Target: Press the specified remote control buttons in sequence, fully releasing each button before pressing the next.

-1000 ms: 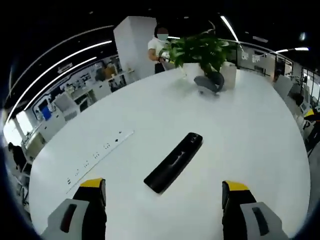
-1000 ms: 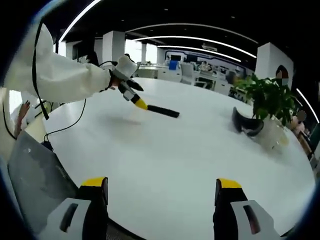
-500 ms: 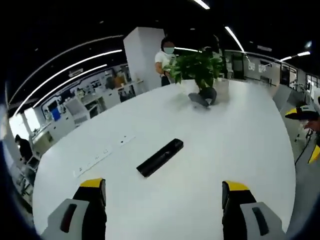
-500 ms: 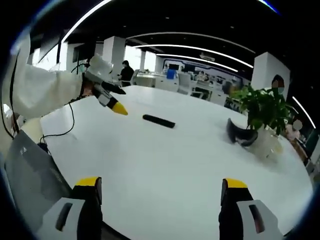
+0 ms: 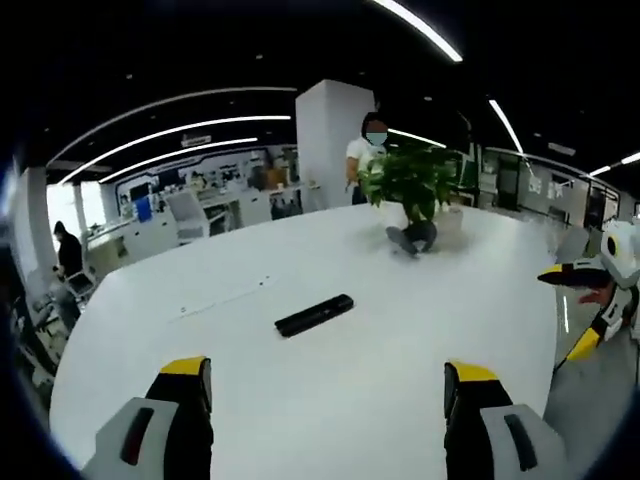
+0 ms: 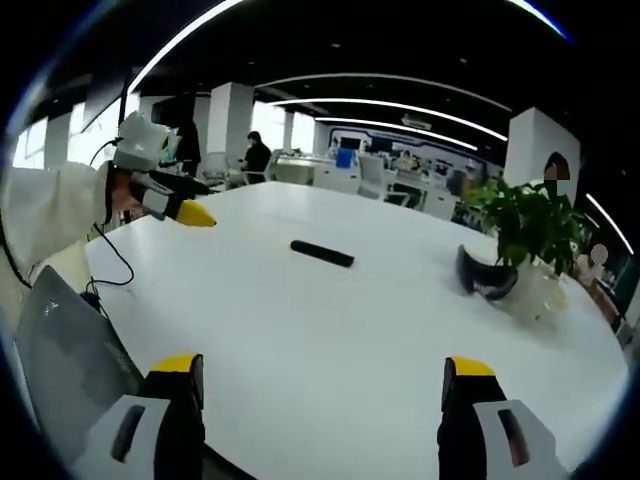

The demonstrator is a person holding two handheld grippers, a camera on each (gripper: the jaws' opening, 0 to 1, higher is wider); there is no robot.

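Left gripper view: remote [image 5: 314, 315] lies flat on the white table [image 5: 400, 380], well ahead of the left gripper [image 5: 328, 395] and between the lines of its jaws, which stand wide apart with nothing held. A person [image 5: 372, 150] stands behind the plant [image 5: 412, 180].

Right gripper view: remote [image 6: 322, 253] lies far ahead of the right gripper [image 6: 318, 392], jaws also wide and empty. A laptop [image 6: 70, 360] sits at the table's near edge.

I am facing a wide white oval table [image 5: 330, 380], long ceiling light strips [image 6: 400, 105] glowing over distant office desks [image 5: 200, 210].
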